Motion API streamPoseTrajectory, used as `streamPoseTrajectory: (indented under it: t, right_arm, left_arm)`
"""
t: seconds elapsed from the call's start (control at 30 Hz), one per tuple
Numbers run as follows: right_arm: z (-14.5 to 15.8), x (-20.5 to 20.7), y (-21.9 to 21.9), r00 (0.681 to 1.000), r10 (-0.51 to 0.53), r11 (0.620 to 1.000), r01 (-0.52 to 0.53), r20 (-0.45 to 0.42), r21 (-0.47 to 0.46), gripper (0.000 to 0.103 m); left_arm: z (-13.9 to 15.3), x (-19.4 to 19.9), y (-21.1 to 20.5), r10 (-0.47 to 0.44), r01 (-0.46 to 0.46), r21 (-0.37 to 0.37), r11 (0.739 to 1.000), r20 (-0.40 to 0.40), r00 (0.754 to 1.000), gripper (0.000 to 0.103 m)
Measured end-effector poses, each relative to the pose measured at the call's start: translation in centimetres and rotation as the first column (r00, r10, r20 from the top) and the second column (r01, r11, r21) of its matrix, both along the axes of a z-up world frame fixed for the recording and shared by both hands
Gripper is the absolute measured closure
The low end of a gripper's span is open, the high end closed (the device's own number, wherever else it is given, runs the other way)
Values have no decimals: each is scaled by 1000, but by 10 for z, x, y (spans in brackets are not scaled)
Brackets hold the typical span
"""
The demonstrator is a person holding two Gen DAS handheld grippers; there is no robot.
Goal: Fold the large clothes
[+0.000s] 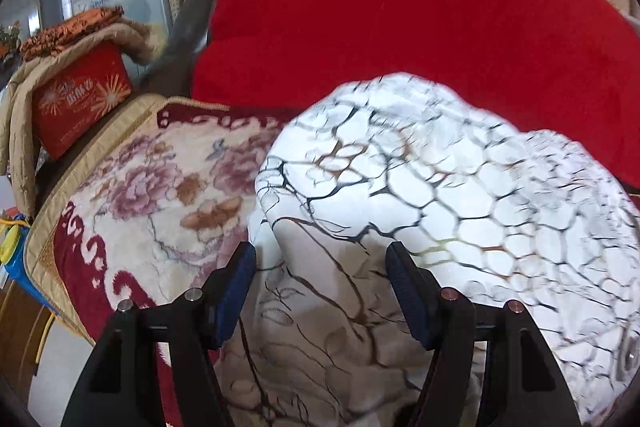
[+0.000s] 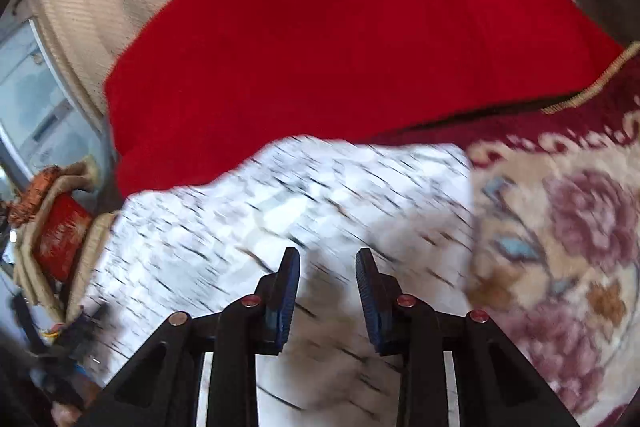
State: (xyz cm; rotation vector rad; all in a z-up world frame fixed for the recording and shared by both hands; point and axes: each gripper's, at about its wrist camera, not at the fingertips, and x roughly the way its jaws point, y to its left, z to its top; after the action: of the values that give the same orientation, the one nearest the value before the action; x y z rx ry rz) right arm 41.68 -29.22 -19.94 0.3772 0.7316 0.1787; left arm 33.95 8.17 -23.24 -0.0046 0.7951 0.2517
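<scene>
both grippers hang over the white patterned garment (image 1: 440, 167) – left gripper (image 1: 322, 255) wide apart, right gripper (image 2: 328, 259) narrower – neither gripping anything.

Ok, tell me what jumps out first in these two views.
A big bright red plush blanket fills the back. In front of it lies a white garment with a dark net-like print, on a cream floral cover with maroon border. A red printed box sits far left.
</scene>
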Motion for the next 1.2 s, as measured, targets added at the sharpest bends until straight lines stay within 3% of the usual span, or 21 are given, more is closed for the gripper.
streamPoseTrajectory:
  t: [0.03, 0.07, 0.1, 0.17, 0.27, 0.33, 0.4, 0.47, 0.53, 0.67, 0.77, 0.9, 1.03, 1.1, 1.13, 1.2]
  right_arm:
    - [5, 7, 7, 1000, 20, 1000, -20, 3, 9, 42]
    - [9, 16, 15, 999, 36, 999, -36, 2, 21, 32]
    - [13, 23, 23, 999, 45, 998, -45, 11, 37, 28]
    - [17, 38, 40, 997, 71, 996, -72, 29, 53, 29]
    - [13, 76, 82, 990, 137, 990, -136, -15, 24, 32]
    - [-2, 99, 107, 981, 172, 984, -175, -93, -22, 41]
    - [-29, 125, 129, 959, 177, 973, -205, -220, -109, 40]
    - [-40, 136, 137, 945, 175, 962, -224, -278, -158, 40]
    - [-28, 133, 137, 946, 176, 959, -227, -271, -168, 40]
    - [-6, 100, 123, 958, 192, 966, -223, -211, -133, 40]
    - [13, 59, 109, 970, 215, 968, -227, -112, -108, 40]
    - [33, 19, 110, 957, 288, 953, -289, -22, -97, 41]
    - [39, 2, 140, 931, 364, 926, -362, 1, -108, 47]
    - [33, 1, 158, 922, 386, 916, -384, -9, -112, 47]
    - [30, 1, 168, 920, 392, 913, -390, -15, -122, 49]
    - [17, 5, 183, 915, 401, 905, -404, -51, -131, 57]
  left_arm:
    - [-4, 5, 3, 7, -8, -10, 1000, -23, 1000, 35]
    - [-8, 8, 3, 13, -13, -15, 1000, -39, 999, 34]
    - [-12, 11, 4, 18, -19, -20, 1000, -59, 998, 32]
    - [-19, 15, 5, 18, -20, -16, 1000, -99, 995, 28]
    - [-27, 21, 9, 18, -21, -14, 1000, -141, 990, 21]
    - [-32, 24, 17, 13, -22, -53, 998, -161, 987, 19]
    - [-32, 25, 30, -4, -20, -133, 991, -176, 984, 18]
    - [-27, 21, 46, -17, -22, -226, 974, -168, 986, 18]
    - [-19, 13, 64, -17, -26, -301, 953, -140, 990, 18]
    - [3, -6, 104, 27, -38, -378, 925, -35, 999, 18]
    - [9, -15, 129, 76, -58, -455, 889, 21, 997, 17]
    - [-3, -5, 140, 56, -53, -622, 781, -14, 998, 16]
    - [-30, 21, 118, -108, -20, -727, 687, -130, 986, 9]
    - [-45, 30, 105, -152, -44, -733, 679, -199, 968, 9]
    - [-45, 31, 99, -148, -43, -712, 701, -204, 968, 8]
    - [-43, 33, 92, -170, -13, -693, 721, -195, 966, 7]
